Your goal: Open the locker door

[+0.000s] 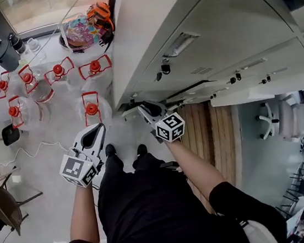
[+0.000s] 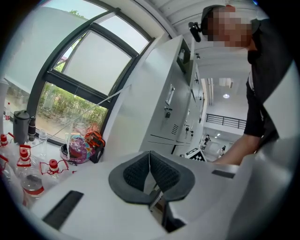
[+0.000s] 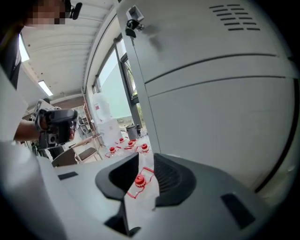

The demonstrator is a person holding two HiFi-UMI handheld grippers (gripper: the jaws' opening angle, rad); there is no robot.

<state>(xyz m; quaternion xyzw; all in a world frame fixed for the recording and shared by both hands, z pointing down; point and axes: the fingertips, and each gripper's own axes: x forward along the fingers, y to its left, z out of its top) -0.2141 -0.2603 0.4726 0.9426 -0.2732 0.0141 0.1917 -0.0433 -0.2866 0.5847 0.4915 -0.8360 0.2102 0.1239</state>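
- We stand before a bank of grey lockers (image 1: 197, 45), looking steeply down its front to the floor (image 1: 51, 153), a two-jaw gripper in each hand.
- The right gripper (image 1: 148, 112) is held low, close to the locker front. In its own view its jaws (image 3: 145, 161) stand apart with nothing between the pads. Only a red-capped bottle (image 3: 139, 182) on the floor beyond shows through the gap.
- The locker door (image 3: 220, 61) fills the right side of the right gripper view. It lies flush with the panels around it, thin seams marking its edges, and the gripper is beside it, not touching.
- A lock (image 3: 132, 21) sits high on the cabinet front, near a set of vent slots (image 3: 234, 18).
- The left gripper (image 1: 95, 132) hangs further out from the lockers, over open floor. Its jaws (image 2: 149, 153) are together, tips meeting, and grip nothing.
- Clear water bottles (image 1: 91, 106) with red caps and red handles stand in a loose group on the floor to our left, near a large window (image 2: 89, 70).
- Further along the row, pale door panels (image 1: 264, 88) jut out from the locker front.
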